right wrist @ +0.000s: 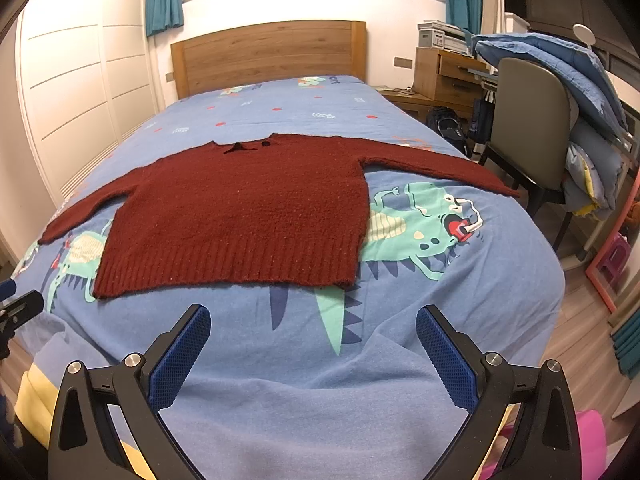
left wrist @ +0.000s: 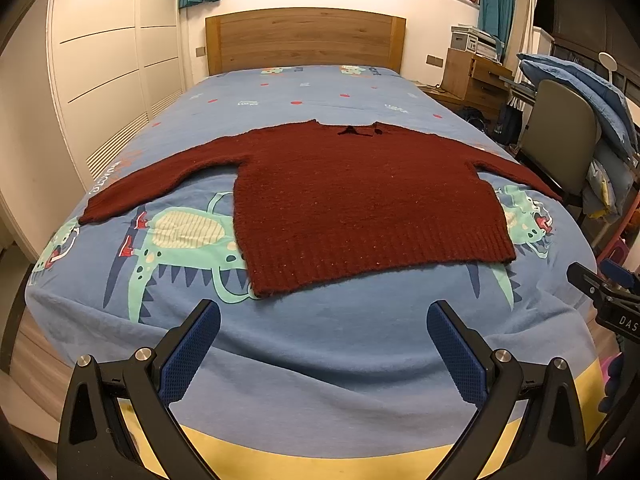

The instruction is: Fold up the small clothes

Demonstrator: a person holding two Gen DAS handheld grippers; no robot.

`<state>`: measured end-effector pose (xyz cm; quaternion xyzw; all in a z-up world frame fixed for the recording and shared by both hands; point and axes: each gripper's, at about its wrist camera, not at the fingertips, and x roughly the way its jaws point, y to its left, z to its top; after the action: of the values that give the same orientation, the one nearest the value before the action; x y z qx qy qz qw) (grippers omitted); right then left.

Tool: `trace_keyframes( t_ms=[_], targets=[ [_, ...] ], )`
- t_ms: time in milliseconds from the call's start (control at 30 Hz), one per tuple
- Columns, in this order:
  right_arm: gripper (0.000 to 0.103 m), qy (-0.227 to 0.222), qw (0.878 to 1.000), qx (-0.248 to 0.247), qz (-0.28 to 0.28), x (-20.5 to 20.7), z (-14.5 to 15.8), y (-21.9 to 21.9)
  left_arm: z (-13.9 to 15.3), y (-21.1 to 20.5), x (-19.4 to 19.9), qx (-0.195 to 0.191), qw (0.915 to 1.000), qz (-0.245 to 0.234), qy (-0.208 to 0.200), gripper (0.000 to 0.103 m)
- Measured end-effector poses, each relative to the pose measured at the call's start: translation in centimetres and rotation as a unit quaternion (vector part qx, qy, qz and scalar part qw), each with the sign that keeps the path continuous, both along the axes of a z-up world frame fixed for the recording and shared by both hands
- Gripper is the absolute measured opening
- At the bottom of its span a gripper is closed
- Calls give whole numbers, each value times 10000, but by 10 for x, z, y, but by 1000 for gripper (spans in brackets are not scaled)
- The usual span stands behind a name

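Note:
A dark red knit sweater (left wrist: pixel 352 200) lies flat on the bed with both sleeves spread out sideways and its ribbed hem toward me; it also shows in the right wrist view (right wrist: pixel 248 216). My left gripper (left wrist: pixel 324 312) is open and empty, hovering over the bedsheet just short of the hem. My right gripper (right wrist: pixel 314 318) is open and empty too, in front of the hem's right part. The right gripper's body shows at the right edge of the left wrist view (left wrist: pixel 608 300).
The bed (left wrist: pixel 304 344) has a blue dinosaur-print sheet and a wooden headboard (left wrist: pixel 304 38). White wardrobe doors (left wrist: pixel 104 64) stand at the left. A chair (right wrist: pixel 528 128) piled with blue bedding and a wooden desk (right wrist: pixel 444 76) stand at the right.

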<state>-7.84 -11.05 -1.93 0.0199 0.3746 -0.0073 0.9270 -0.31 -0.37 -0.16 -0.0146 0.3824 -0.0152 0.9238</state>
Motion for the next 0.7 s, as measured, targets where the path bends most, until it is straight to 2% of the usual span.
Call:
trace_keyframes(
  t_ms=[700],
  targets=[
    [103,6,10000,-11,27,0,-1,2,0,3,2,-137,9999,-22,57,102]
  ],
)
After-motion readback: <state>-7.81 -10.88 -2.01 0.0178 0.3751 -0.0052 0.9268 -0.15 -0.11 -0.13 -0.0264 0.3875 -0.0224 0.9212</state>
